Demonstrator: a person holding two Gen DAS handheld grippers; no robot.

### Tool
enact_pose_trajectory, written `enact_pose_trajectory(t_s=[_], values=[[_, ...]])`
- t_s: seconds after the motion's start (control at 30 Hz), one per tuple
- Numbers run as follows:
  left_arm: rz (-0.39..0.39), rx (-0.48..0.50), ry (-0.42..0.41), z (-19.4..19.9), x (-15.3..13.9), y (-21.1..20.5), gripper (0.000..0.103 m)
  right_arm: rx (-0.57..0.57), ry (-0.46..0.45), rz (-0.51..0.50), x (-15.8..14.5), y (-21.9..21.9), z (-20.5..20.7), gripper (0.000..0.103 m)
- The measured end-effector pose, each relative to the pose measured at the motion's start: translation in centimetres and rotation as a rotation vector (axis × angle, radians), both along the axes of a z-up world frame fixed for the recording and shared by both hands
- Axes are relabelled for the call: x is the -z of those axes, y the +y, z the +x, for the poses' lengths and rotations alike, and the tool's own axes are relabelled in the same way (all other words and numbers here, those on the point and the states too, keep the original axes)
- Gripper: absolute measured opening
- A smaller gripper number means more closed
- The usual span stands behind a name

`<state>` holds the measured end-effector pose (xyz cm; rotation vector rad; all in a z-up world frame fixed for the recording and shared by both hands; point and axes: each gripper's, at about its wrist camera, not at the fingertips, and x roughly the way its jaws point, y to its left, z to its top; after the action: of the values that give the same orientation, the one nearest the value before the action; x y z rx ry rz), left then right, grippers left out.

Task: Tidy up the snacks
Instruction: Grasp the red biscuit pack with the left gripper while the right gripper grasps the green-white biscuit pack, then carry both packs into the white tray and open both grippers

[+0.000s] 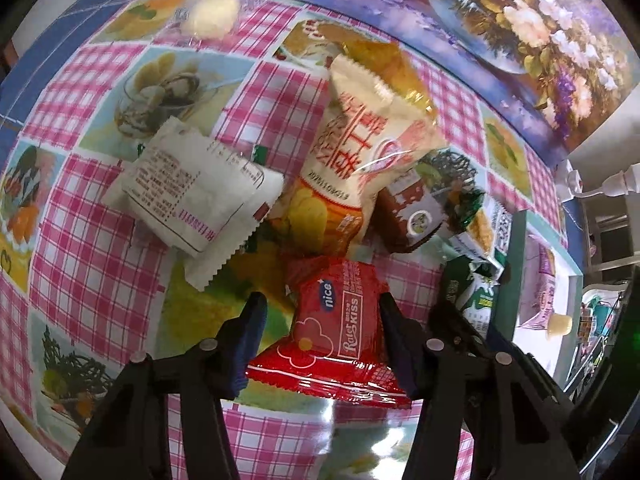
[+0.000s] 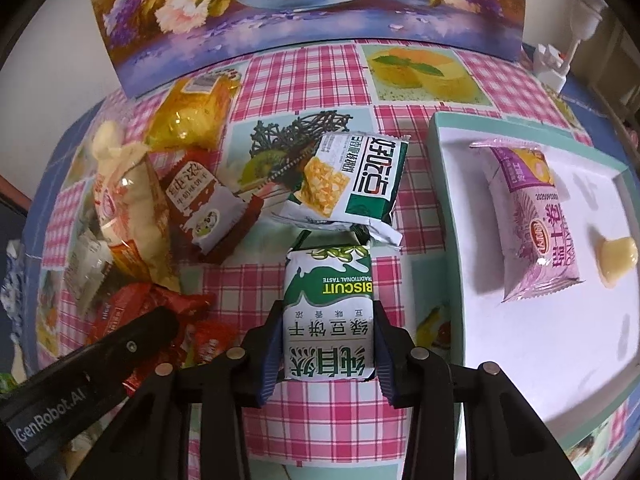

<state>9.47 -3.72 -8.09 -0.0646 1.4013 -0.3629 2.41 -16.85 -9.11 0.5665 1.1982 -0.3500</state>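
Note:
A red "nice" snack packet [image 1: 336, 320] lies on the checked tablecloth between the jaws of my left gripper [image 1: 320, 304]. The right finger touches the packet's side; a gap shows at the left pad, so this gripper is open. My right gripper [image 2: 328, 312] is shut on a green and white biscuit packet [image 2: 328, 300], with both pads against its long sides. A white tray with a teal rim [image 2: 440, 184] sits to the right of that packet. It holds a pink packet [image 2: 532, 216] and a pale yellow sweet [image 2: 618, 254].
A pile of snacks lies beyond the left gripper: a cream packet with red characters [image 1: 360, 152], a white packet [image 1: 192, 188] and a brown one [image 1: 412, 208]. Another green packet [image 2: 348, 176] lies just beyond the held biscuit. A floral board [image 2: 304, 0] stands at the back.

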Motion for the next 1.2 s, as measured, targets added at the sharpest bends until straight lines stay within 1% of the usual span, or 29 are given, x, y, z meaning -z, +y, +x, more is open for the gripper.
enact_pose_trajectory(t_s=[0.17,0.27,0.33,0.47,0.63,0.8,1.0,1.2], values=[[-0.03,0.002,-0.022,0.0,-1.4,0.4,0.057,0.013,-0.021,0.019,-0.9,-0.9,-0.4,0.042],[-0.054,-0.001,-0.037,0.1,-2.5,0.7,0.057,0.033,-0.044,0.026,-1.9,-1.8,-0.7,0.042],[-0.058,0.003,-0.056,-0.2,-3.3,0.7,0.051,0.038,-0.058,0.018,-2.9,-2.6,-1.3,0.042],[-0.067,0.008,-0.086,-0.3,-4.6,0.5,0.051,0.053,-0.081,0.016,-4.1,-3.7,-1.8,0.042],[-0.069,0.012,-0.1,-0.4,-5.1,0.3,0.051,0.071,-0.091,0.023,-5.1,-4.6,-2.7,0.042],[-0.077,0.007,-0.126,-0.5,-6.0,0.3,0.051,0.071,-0.1,0.017,-5.4,-4.5,-2.3,0.042],[-0.11,0.013,-0.173,-1.0,-8.1,-0.2,0.051,0.091,-0.113,0.011,-6.4,-5.5,-3.2,0.042],[-0.148,0.049,-0.207,-2.0,-9.9,-2.0,0.051,0.149,-0.133,-0.002,-7.4,-8.0,-4.9,0.042]])
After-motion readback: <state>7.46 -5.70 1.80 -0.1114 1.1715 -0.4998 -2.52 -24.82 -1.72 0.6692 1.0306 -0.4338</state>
